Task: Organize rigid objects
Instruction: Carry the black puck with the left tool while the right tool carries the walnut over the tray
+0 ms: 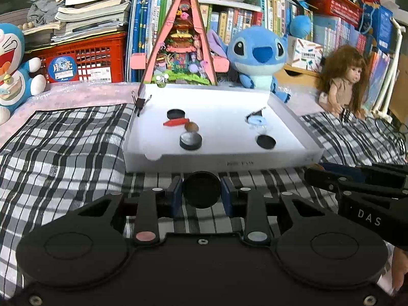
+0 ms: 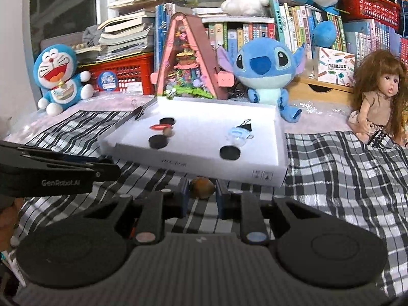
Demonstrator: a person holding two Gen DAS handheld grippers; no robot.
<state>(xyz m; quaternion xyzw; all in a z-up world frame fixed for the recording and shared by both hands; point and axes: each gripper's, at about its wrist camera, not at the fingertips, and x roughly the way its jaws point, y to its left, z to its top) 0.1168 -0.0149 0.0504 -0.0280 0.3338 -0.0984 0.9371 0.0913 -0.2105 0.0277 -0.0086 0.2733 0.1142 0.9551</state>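
Black tool (image 1: 201, 191), blue pads (image 1: 176, 193), white lettering

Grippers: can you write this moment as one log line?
left gripper: holds black disc | right gripper: holds brown nut | both before white tray

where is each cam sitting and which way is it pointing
Left wrist: sits on the left gripper, low over the plaid cloth, facing the white tray and the Stitch plush; own fingers pinch a black disc; the right gripper enters from the right.
Right wrist: sits on the right gripper, facing the same tray from further right; own fingers flank a brown nut; the left gripper enters from the left.
Shared: tray, Stitch plush, Doraemon plush, doll.
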